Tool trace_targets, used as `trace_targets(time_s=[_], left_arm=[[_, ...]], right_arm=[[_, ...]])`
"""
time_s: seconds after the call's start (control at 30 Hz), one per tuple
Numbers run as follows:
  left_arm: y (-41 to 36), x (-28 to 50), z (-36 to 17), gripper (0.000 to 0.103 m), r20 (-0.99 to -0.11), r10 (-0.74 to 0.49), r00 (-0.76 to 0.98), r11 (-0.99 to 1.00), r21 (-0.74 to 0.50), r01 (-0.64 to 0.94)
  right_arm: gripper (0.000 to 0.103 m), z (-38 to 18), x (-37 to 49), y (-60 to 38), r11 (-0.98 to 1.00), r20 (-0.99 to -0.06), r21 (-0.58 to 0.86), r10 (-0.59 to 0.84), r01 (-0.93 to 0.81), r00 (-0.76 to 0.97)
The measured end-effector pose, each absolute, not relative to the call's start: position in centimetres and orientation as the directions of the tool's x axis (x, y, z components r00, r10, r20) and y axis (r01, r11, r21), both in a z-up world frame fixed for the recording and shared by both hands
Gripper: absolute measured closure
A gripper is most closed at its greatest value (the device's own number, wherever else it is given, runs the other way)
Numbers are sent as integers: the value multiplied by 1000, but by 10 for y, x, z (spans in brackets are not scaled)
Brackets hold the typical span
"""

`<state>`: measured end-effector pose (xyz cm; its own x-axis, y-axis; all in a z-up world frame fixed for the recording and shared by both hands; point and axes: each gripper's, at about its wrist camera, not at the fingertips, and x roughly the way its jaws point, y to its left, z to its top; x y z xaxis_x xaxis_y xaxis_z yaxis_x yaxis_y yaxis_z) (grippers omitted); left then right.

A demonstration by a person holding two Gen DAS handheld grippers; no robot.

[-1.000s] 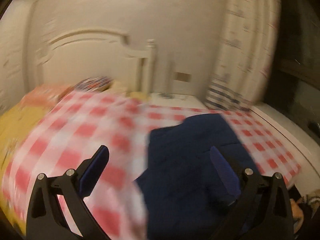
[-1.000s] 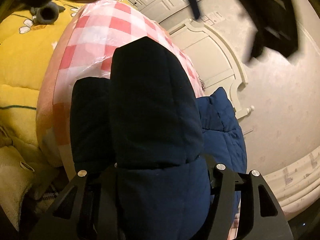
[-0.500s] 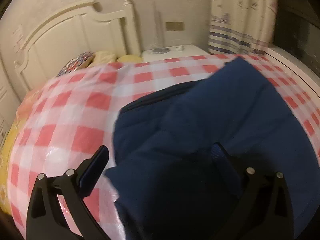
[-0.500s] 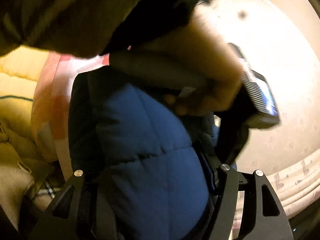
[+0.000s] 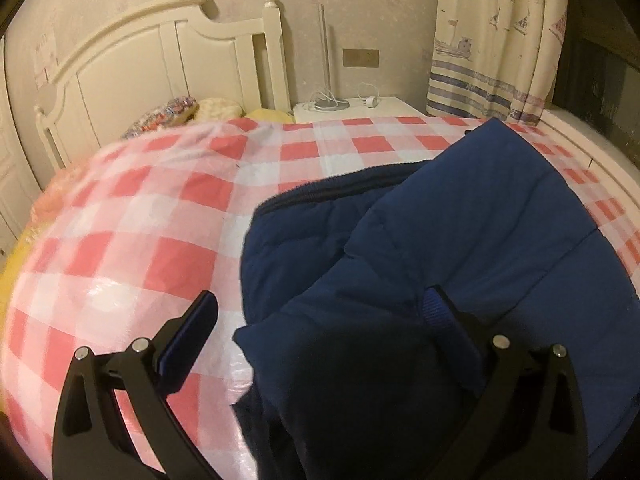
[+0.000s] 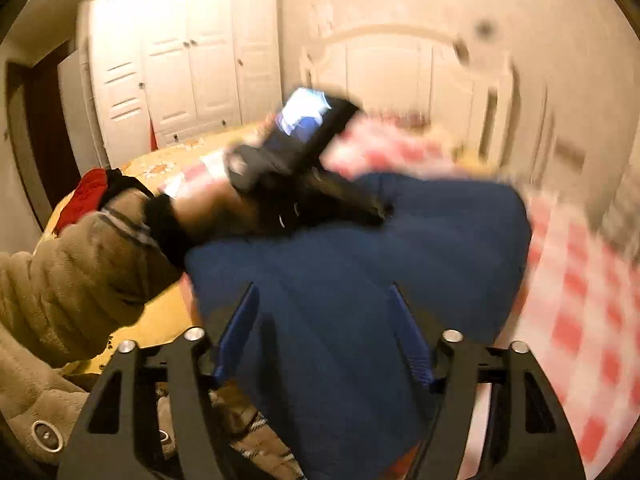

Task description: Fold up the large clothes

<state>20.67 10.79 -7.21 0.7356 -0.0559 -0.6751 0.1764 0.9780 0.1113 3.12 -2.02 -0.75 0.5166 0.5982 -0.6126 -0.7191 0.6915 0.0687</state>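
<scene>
A padded blue jacket lies on a bed covered by a red-and-white checked sheet, and it fills most of the space ahead of both pairs of jaws. In the left wrist view the left gripper has its jaws spread wide: the left finger stands over bare checked sheet, clear of the cloth, while the right finger is sunk against a fold of the jacket, and a thick bulge of the garment sits between them without being pinched. Beyond the jaws, past the jacket's dark zipped edge, stand a white headboard, a few pillows at its foot, a white nightstand carrying a lamp base and a cable, and a patterned curtain to the right. In the blurred right wrist view the right gripper has its jaws apart, hovering with the jacket spread beneath and between them; whether the pads touch the cloth cannot be told. Ahead of these jaws and to the left, the person's left hand in a beige sleeve holds the other tool, with its lit phone screen, across the jacket. Farther back stand a white wardrobe and a yellow quilt.
</scene>
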Motion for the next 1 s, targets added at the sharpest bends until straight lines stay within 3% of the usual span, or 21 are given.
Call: trace_targets(time_s=[0.1, 0.17, 0.2, 0.33, 0.43, 0.5, 0.57, 0.63, 0.77, 0.87, 1.0], left_arm=[[101, 193, -55, 2, -642, 75, 763, 959, 256, 121], [101, 171, -32, 2, -563, 220, 797, 930, 368, 3], [102, 160, -22, 2, -540, 232, 809, 929, 371, -19], [102, 94, 14, 2, -487, 73, 871, 976, 216, 38], [79, 78, -15, 2, -524, 97, 846, 954, 292, 71], [64, 88, -64, 2, -577, 182, 796, 917, 392, 74], [71, 84, -76, 2, -536, 147, 831, 943, 328, 45], [83, 86, -77, 2, -562, 107, 821, 967, 249, 45], [87, 88, -79, 2, -568, 80, 819, 973, 222, 59], [89, 89, -80, 2, -577, 60, 814, 980, 190, 62], [95, 89, -84, 2, -577, 43, 816, 986, 158, 60]], right_arm=[[37, -24, 26, 4, 683, -635, -50, 542, -728, 551], [37, -24, 31, 6, 685, -647, -42, 536, -728, 542], [37, -25, 35, 7, 683, -649, -27, 543, -730, 533], [37, -27, 37, 8, 685, -648, -22, 545, -728, 532], [37, -30, 36, 13, 688, -651, -40, 532, -725, 541], [37, -38, 31, 6, 685, -651, -43, 533, -727, 540], [37, -38, 33, 6, 661, -667, -70, 526, -747, 527], [37, -31, 34, 1, 617, -684, -80, 538, -783, 493], [41, 5, 66, -25, 710, -639, -121, 479, -694, 602], [47, 32, 111, -37, 766, -593, -60, 488, -640, 640], [49, 32, 179, -17, 809, -623, -54, 431, -586, 653]])
